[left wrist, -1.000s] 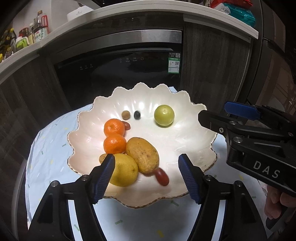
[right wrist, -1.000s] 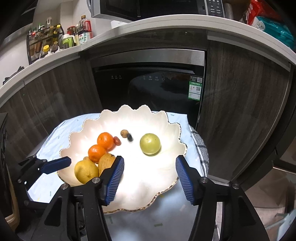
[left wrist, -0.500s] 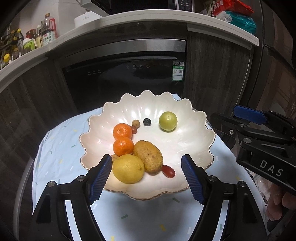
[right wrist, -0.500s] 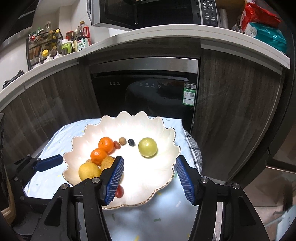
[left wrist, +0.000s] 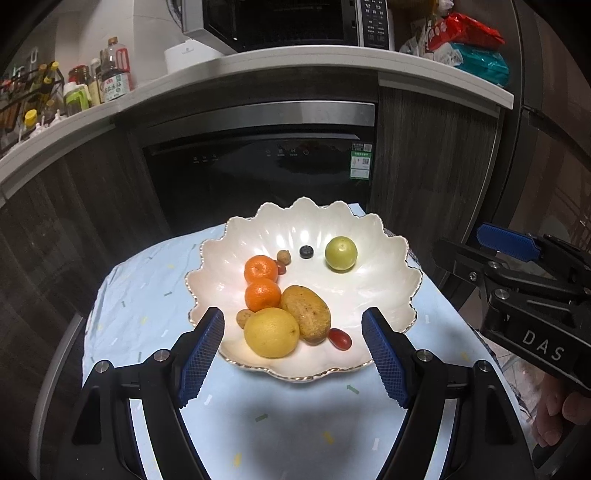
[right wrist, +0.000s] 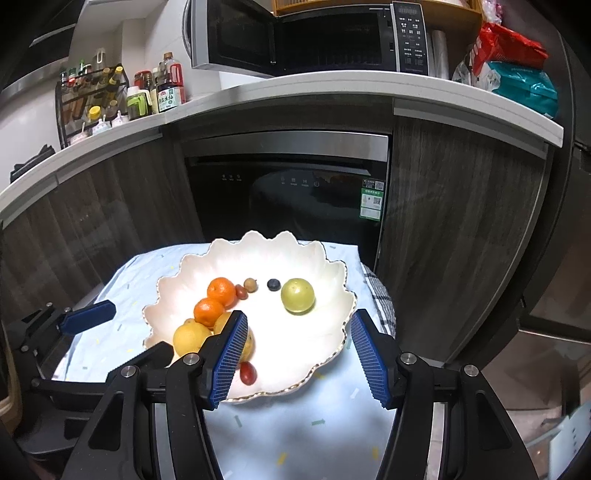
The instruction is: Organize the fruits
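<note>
A white scalloped bowl (left wrist: 388,295) (right wrist: 325,332) sits on a pale blue cloth. It holds two oranges (left wrist: 260,268) (right wrist: 221,290), a yellow lemon (left wrist: 271,332) (right wrist: 188,338), a brown mango (left wrist: 306,312), a green round fruit (left wrist: 340,253) (right wrist: 297,295), a blueberry (left wrist: 306,252) (right wrist: 273,284), a small brown fruit (left wrist: 283,256) and a red cherry tomato (left wrist: 340,338) (right wrist: 248,373). My left gripper (left wrist: 293,350) is open and empty, at the bowl's near rim. My right gripper (right wrist: 297,354) is open and empty, over the bowl's near right side.
The cloth-covered small table (left wrist: 140,295) stands in front of a black dishwasher (left wrist: 266,166) and dark cabinets. A counter above carries bottles (right wrist: 162,92), a microwave (right wrist: 314,33) and snack bags (right wrist: 517,70). A checked towel (right wrist: 380,299) lies at the table's right edge.
Both grippers have pulled back and up from the bowl, which now looks smaller and farther. Both stay open and empty. The fruits have not moved.
</note>
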